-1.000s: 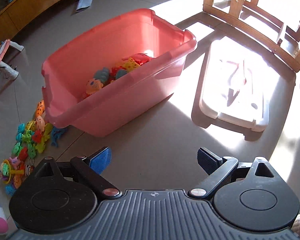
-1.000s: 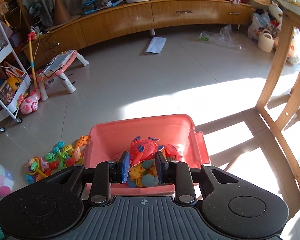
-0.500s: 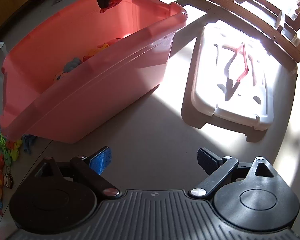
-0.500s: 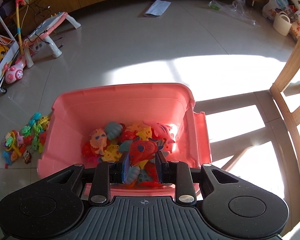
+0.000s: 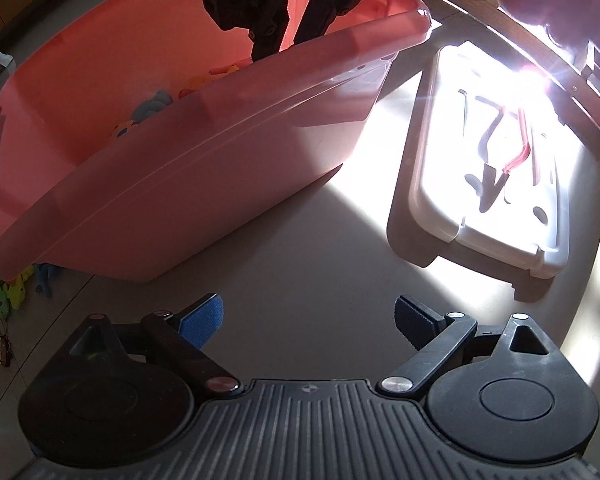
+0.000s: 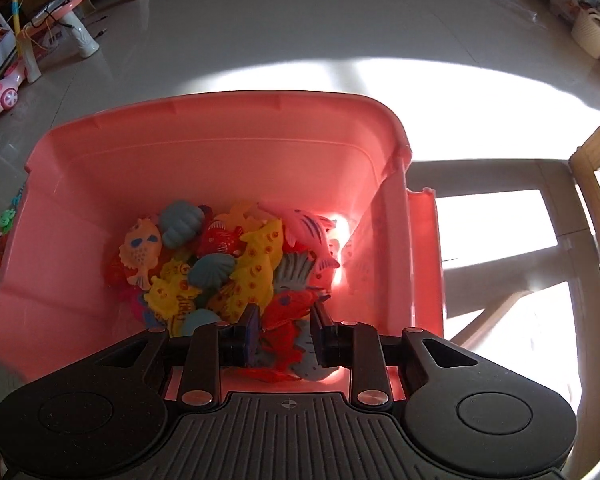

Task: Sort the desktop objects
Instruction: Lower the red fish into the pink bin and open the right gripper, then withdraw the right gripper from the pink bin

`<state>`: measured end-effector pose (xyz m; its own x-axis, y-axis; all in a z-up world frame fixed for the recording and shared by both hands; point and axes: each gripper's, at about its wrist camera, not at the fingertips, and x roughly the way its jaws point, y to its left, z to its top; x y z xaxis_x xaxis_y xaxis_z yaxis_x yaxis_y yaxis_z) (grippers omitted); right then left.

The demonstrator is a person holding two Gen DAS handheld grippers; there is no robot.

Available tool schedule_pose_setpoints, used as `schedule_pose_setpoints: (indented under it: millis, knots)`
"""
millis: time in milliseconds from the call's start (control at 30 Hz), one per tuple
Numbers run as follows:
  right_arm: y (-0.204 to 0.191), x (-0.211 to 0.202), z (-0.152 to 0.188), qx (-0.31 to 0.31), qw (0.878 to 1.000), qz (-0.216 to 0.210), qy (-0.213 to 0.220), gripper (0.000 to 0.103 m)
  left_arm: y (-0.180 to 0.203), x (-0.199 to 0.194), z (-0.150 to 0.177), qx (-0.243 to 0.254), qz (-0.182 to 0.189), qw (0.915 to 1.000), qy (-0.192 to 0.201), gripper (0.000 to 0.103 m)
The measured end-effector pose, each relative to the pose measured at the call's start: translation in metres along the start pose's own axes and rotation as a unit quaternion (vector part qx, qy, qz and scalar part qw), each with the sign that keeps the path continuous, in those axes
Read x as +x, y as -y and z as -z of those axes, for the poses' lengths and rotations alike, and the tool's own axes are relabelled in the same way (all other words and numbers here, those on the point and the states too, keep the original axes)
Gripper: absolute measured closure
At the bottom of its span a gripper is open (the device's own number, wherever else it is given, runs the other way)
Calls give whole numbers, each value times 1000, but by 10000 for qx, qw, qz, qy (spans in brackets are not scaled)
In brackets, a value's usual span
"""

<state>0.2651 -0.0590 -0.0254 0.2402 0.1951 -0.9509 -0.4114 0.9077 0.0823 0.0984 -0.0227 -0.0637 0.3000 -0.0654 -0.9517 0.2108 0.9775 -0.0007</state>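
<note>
A pink plastic bin (image 6: pixel 228 152) holds several rubber toy fish and shells (image 6: pixel 236 256). My right gripper (image 6: pixel 286 322) is low inside the bin, over the pile. A red toy fish (image 6: pixel 290 306) sits between its fingers, which stand a little apart beside it; I cannot tell whether they grip it. In the left wrist view the bin (image 5: pixel 188 160) fills the upper left and the right gripper's fingers (image 5: pixel 268 28) hang into it. My left gripper (image 5: pixel 308 320) is open and empty above the floor beside the bin.
A white bin lid (image 5: pixel 496 184) lies on the floor right of the bin in bright sun. More toy fish (image 5: pixel 0 300) lie on the floor at the bin's left. Wooden furniture legs (image 6: pixel 596 208) stand at the right. A toy table (image 6: pixel 76 12) stands far left.
My right gripper has dropped with the red fish from above the bin down onto the pile, and its fingers have spread slightly. My left gripper has moved closer to the bin, still open.
</note>
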Motion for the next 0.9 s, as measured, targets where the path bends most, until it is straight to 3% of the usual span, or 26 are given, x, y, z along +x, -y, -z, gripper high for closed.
schedule_pose_setpoints:
  millis: [567, 767, 900]
  knots:
    - [-25, 25, -2, 4, 9995, -4, -312, 79, -13, -1, -2, -175, 3, 9998, 5, 8]
    - [-27, 11, 2, 60, 9997, -19, -221, 71, -18, -8, -3, -227, -17, 9997, 40, 8]
    - [-31, -9, 8, 74, 10000, -7, -40, 57, -23, -20, -4, -327, 25, 9994, 90, 8]
